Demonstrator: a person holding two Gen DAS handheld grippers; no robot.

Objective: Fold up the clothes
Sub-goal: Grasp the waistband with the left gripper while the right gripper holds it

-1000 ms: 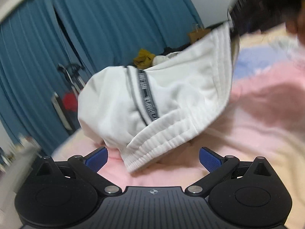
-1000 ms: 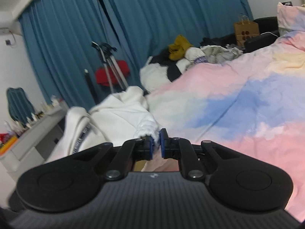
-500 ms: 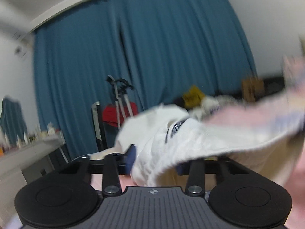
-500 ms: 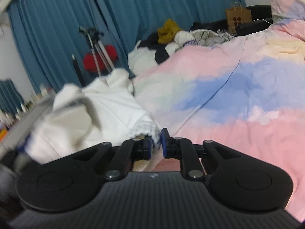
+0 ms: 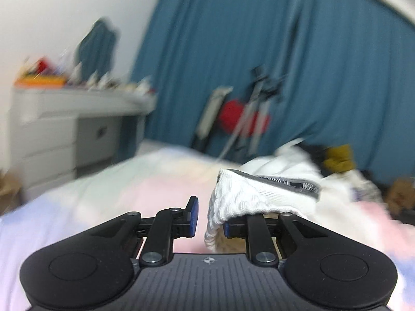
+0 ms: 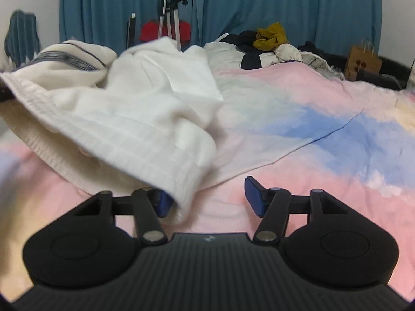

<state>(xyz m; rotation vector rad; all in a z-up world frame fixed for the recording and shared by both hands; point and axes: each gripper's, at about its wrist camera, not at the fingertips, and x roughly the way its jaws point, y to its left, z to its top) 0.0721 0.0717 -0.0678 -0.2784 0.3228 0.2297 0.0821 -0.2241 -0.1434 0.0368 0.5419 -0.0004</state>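
We see our left gripper (image 5: 208,219) with its jaws parted by a narrow gap; the ribbed hem of the white garment (image 5: 259,197) drapes over the right-hand finger and hangs into that gap, but the blue pad (image 5: 193,216) on the other side stands clear of the cloth, so the gripper is open and not clamped. A grey band with lettering runs along the top edge of the hem there. That view is blurred, so we cannot make out the finer folds.

Our right gripper (image 6: 207,199) is wide open. The garment (image 6: 145,119) lies in a loose heap on the bed (image 6: 324,140), spread to the left of this gripper, and its ribbed edge droops over the left-hand finger (image 6: 163,202); the other finger is bare, well apart from the cloth, above the pink part of the bedspread. A dark striped band shows on the far left of the heap.

Beyond the garment, a pile of other clothes (image 6: 269,44) sits at the far end of the bed, with a brown paper bag (image 6: 363,63) to its right. Blue curtains (image 6: 259,5) fill the back, and a tripod (image 6: 168,18) with something red behind it stands before them. In the left view a white dresser (image 5: 64,129) stands by the wall.
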